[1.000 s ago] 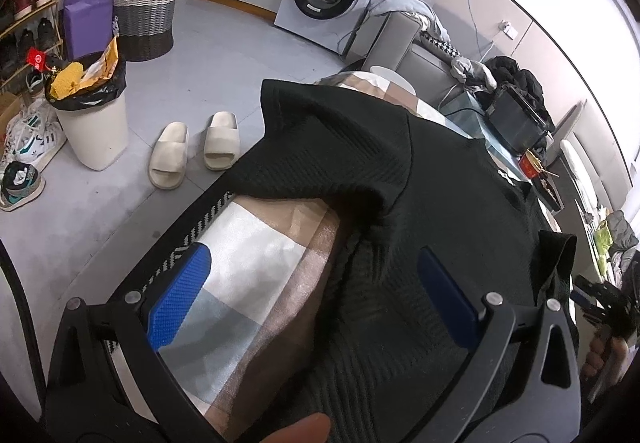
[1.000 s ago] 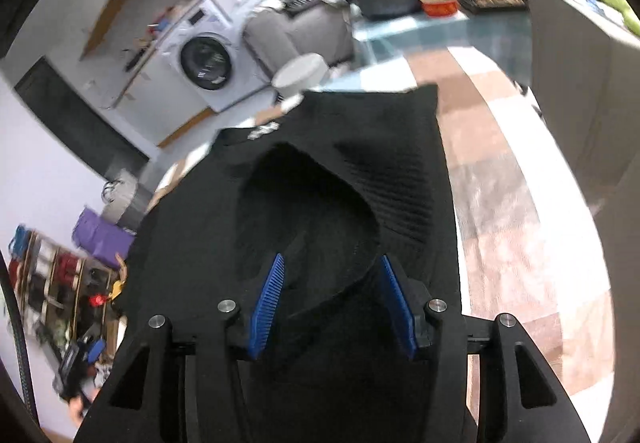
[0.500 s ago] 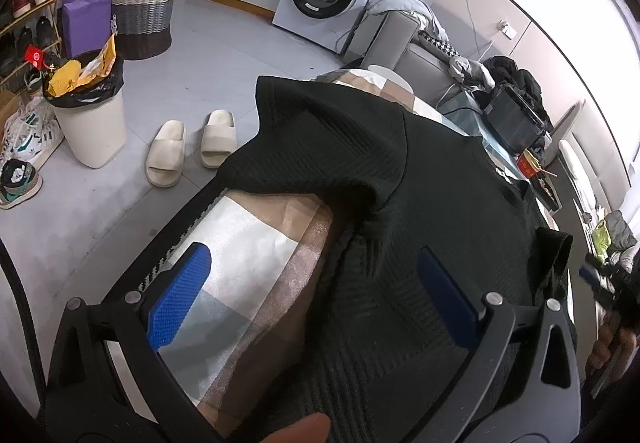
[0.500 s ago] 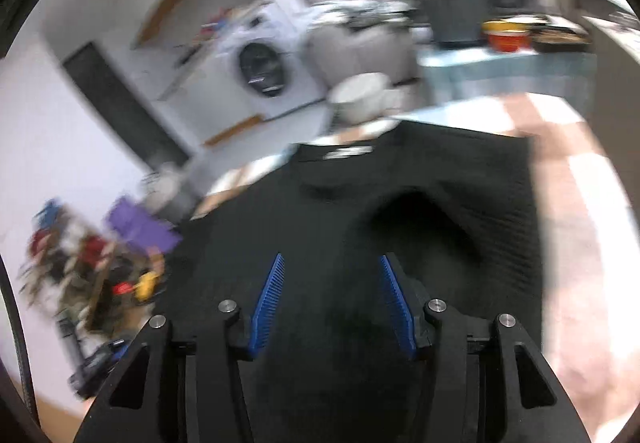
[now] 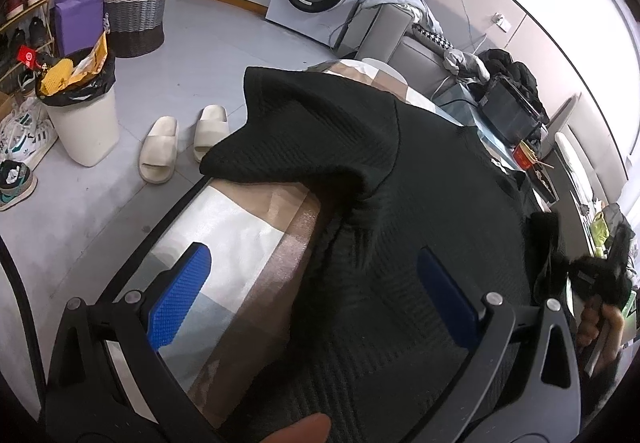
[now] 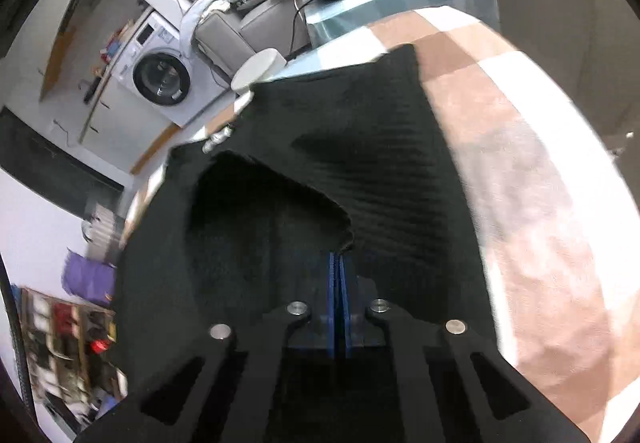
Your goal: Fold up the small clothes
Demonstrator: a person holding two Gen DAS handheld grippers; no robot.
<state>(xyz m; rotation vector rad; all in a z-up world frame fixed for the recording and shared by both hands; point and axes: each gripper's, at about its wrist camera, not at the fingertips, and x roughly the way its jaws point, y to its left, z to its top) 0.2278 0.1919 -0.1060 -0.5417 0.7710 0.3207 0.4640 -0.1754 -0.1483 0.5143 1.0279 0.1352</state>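
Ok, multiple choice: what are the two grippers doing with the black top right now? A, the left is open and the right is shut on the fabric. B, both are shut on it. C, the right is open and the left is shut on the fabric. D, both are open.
A: the left gripper has its blue pads wide apart over the black top, while the right gripper has its pads pressed together on a raised edge of that top.

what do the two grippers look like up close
Both are black plastic frames with triangular cut-outs and round silver bolt heads. The left gripper has blue fingers with a fine dotted grip texture; the right gripper has matching blue ribbed fingers. No cables or markings show on either.
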